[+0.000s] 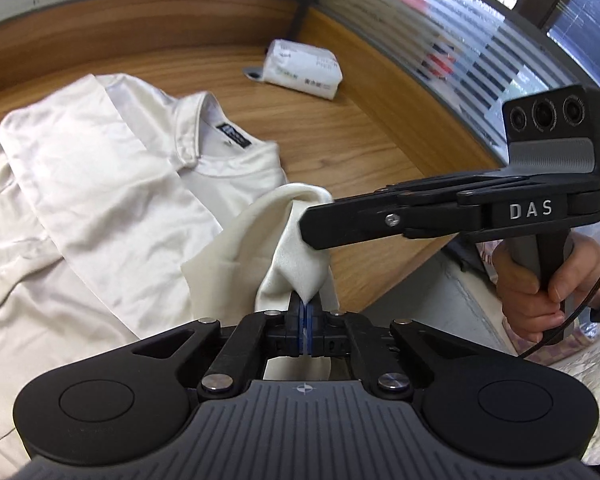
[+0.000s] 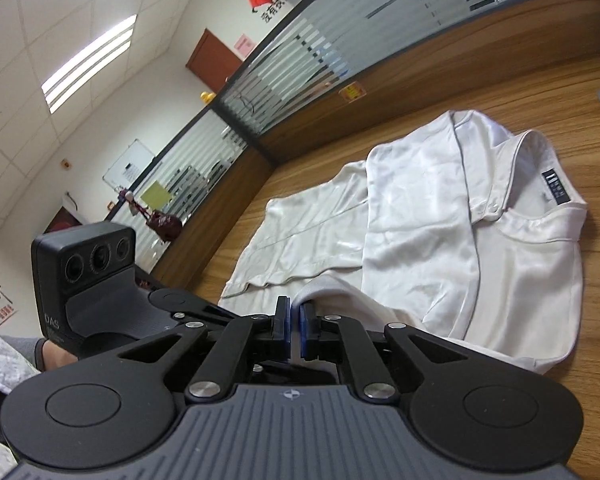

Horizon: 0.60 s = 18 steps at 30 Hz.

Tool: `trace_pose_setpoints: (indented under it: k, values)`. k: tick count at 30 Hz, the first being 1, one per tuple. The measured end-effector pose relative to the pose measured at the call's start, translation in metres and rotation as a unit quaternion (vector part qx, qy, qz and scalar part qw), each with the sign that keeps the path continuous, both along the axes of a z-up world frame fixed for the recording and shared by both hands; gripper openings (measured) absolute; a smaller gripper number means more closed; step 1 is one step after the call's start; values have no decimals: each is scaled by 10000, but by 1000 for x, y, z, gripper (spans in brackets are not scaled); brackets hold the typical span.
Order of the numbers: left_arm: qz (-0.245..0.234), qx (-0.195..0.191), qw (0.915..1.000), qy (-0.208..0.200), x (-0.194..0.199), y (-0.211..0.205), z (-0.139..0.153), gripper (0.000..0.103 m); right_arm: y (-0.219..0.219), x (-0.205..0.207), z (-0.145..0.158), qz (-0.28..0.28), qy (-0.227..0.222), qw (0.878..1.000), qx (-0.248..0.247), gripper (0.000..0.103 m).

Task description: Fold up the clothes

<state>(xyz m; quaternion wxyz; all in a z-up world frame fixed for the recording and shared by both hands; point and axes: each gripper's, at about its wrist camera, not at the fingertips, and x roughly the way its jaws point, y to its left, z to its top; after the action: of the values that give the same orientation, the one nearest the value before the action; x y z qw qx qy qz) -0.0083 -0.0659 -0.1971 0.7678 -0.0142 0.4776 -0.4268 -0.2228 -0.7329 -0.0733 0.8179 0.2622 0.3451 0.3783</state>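
The shiny white collared shirt lay on the brown wooden desk, partly folded. One sleeve was lifted up. A small dark label sat inside the collar.

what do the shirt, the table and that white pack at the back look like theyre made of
Shirt: thin woven fabric with a satin-like sheen, judging by its soft glossy folds; fibre unclear.
Table: wood-grain surface, smooth, likely laminate or veneer.
White pack: soft plastic film wrapper, slightly glossy and wrinkled, probably tissues.
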Motion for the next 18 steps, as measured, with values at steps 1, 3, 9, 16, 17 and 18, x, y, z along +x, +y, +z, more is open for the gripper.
trace_pose_setpoints:
  k: [1,3,9,16,17,18]
  values:
    - [35,16,10000,-4,1,1,1,1,-4,-2,1,-57,-8,10000,21,42]
    - [136,-8,9999,-65,5,5,5,1,-13,-7,2,-191,-25,9998,87,45]
    - [297,-259,9992,-90,18,12,18,2,-21,-26,-8,-85,38,9986,-523,52]
    - [260,-439,9986,-132,25,12,34,2,4,-36,-34,349,119,9912,-1275,56]
    - [253,-441,9986,-134,25,12,36,2,10,-35,-38,398,109,9903,-1325,56]
    - [247,-443,9986,-135,25,11,38,2,14,-35,-40,422,96,9897,-1366,56]
